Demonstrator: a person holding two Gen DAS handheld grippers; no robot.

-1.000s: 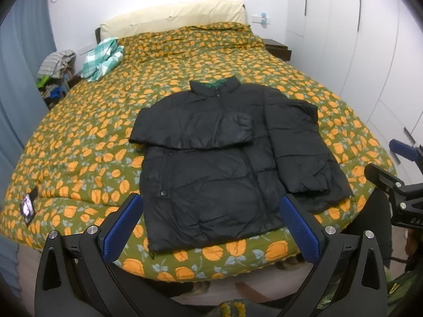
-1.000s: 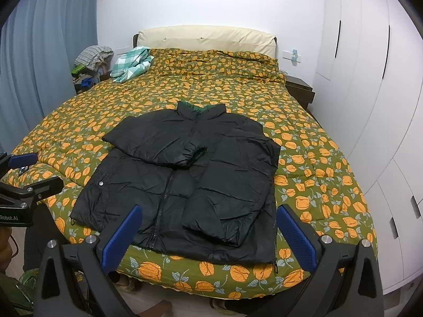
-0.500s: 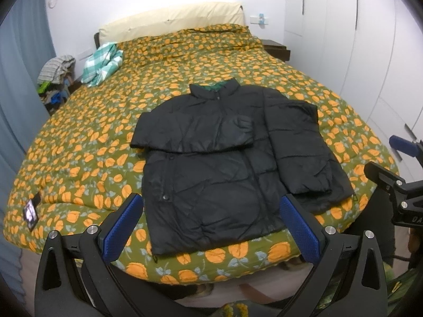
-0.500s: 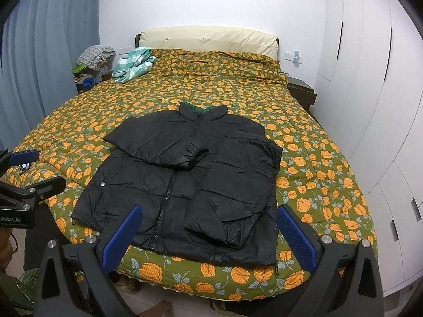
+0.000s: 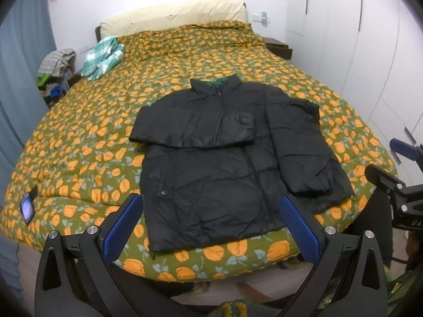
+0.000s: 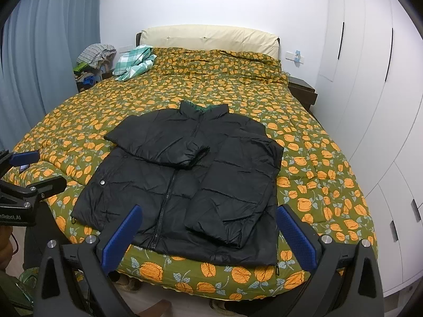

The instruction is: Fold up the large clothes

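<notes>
I'm working in a home bedroom — a wide bed under an olive quilt printed with orange flowers (image 6: 304, 121), a cream padded headboard (image 6: 211, 35), white built-in wardrobe doors (image 6: 370, 52), blue curtains (image 6: 39, 52) — clothes heaped beside it.

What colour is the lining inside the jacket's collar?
Dark green, peeking out inside the black jacket's collar lining; clearest in the right wrist view.

Both grippers drawn slightly back from jacket (image 5: 227, 158).
</notes>
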